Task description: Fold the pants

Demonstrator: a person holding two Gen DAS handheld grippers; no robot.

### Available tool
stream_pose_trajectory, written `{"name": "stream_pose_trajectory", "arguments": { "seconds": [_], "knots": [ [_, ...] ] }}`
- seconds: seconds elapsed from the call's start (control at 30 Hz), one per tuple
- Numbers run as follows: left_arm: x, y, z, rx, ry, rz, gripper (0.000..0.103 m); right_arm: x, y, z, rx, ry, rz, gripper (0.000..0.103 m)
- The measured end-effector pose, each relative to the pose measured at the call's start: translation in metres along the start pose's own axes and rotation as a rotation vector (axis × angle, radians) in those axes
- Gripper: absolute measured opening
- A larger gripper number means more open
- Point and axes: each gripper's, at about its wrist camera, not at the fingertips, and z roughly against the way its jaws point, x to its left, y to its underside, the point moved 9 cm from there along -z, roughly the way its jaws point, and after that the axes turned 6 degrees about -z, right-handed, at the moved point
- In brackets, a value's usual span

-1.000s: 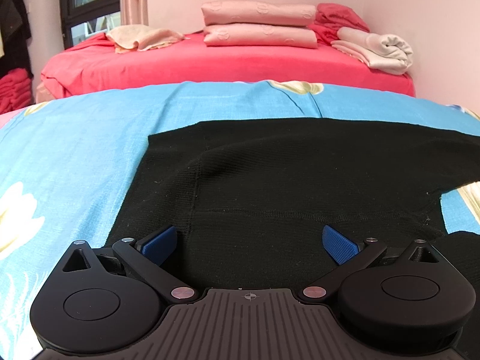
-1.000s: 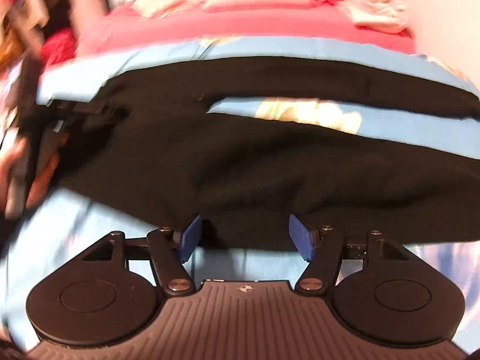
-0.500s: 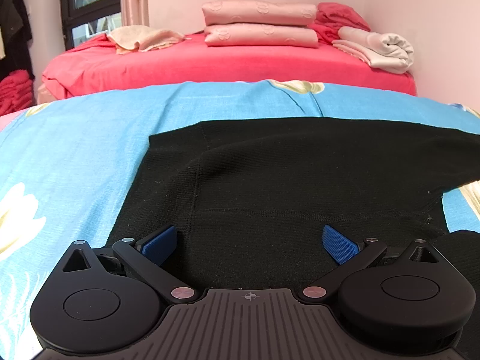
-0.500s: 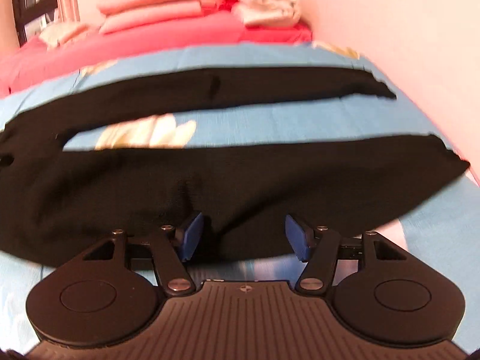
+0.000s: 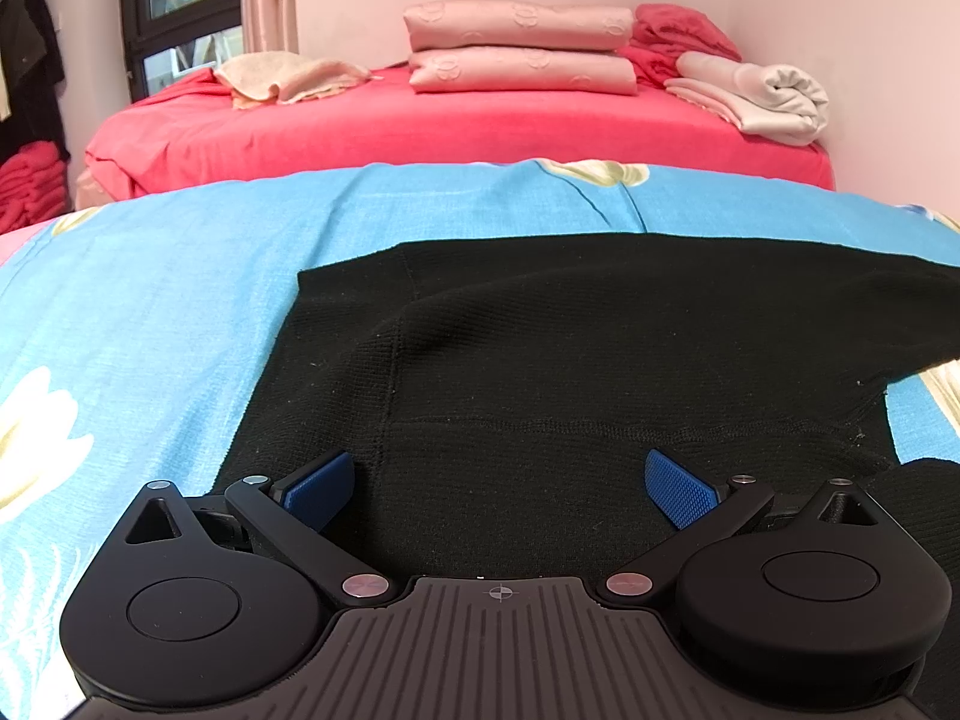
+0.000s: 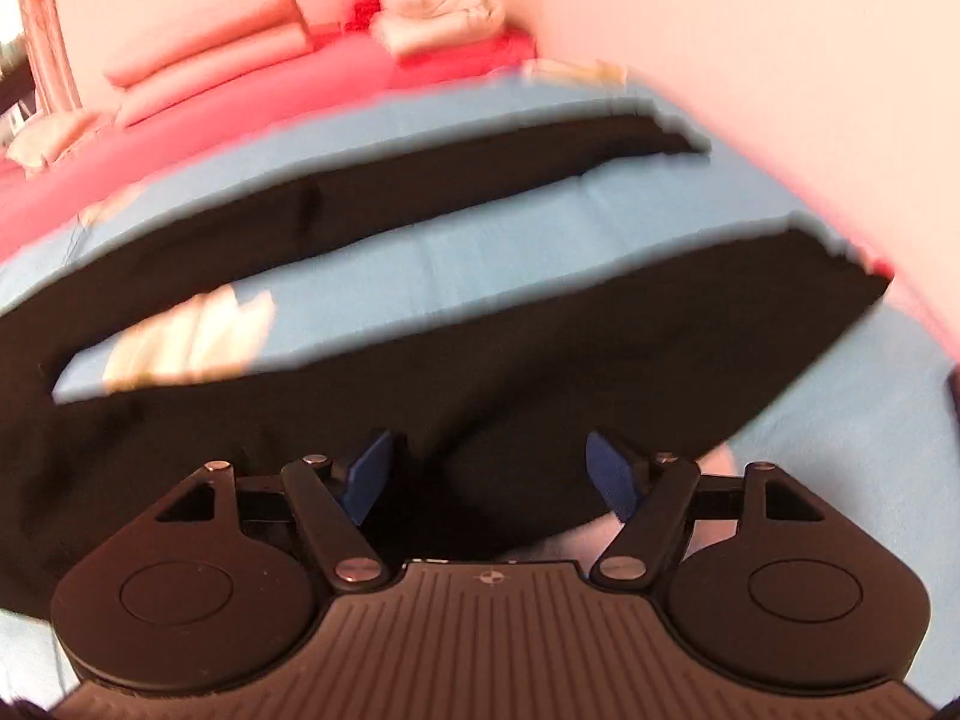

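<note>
Black knit pants (image 5: 570,360) lie flat on a blue flowered sheet (image 5: 150,312). In the left wrist view I see the waist end; my left gripper (image 5: 498,489) is open, its blue pads low over the near waist edge. In the blurred right wrist view both legs (image 6: 540,336) stretch apart toward the right, with sheet between them. My right gripper (image 6: 489,474) is open over the near leg's front edge, holding nothing.
A red bed (image 5: 420,126) stands behind with pink pillows (image 5: 522,48), a beige towel (image 5: 282,75) and a rolled white blanket (image 5: 762,96). A pink wall (image 6: 780,90) runs along the right. A dark window (image 5: 180,18) is at the back left.
The right gripper has swept right along the near leg toward its hem and tilted; its view is blurred. The left gripper has stayed still and open.
</note>
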Motion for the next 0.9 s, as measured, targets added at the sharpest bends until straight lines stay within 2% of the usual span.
{"name": "stream_pose_trajectory", "arguments": {
  "seconds": [0.07,0.13,0.23,0.33,0.4,0.47,0.53,0.67,0.9],
  "knots": [
    [0.0,0.0,0.0,0.0,-0.001,0.0,0.103,-0.001,0.004,0.006,0.014,0.003,0.026,0.077],
    [0.0,0.0,0.0,0.0,-0.001,-0.001,0.103,-0.004,0.001,0.013,0.029,-0.013,-0.007,0.077],
    [0.0,0.0,0.0,0.001,-0.001,-0.001,0.103,-0.007,-0.008,0.021,-0.023,-0.024,-0.046,0.077],
    [0.0,0.0,0.0,0.0,0.0,-0.002,0.103,-0.007,-0.015,0.018,-0.079,0.014,-0.046,0.081],
    [0.0,0.0,0.0,0.0,0.0,-0.002,0.103,-0.008,-0.014,0.002,-0.062,0.005,-0.044,0.083],
    [0.0,0.0,0.0,0.0,0.0,-0.002,0.103,-0.014,-0.007,-0.014,-0.004,0.021,-0.039,0.085],
    [0.0,0.0,0.0,0.0,0.0,-0.002,0.103,-0.014,-0.009,-0.008,-0.001,0.02,-0.03,0.085],
    [0.0,0.0,0.0,0.002,-0.004,-0.005,0.103,-0.024,-0.009,-0.003,-0.018,0.017,-0.095,0.087],
    [-0.001,-0.001,-0.001,0.026,-0.018,-0.019,0.103,-0.024,-0.001,0.011,-0.048,0.029,-0.099,0.088]
  ]
}}
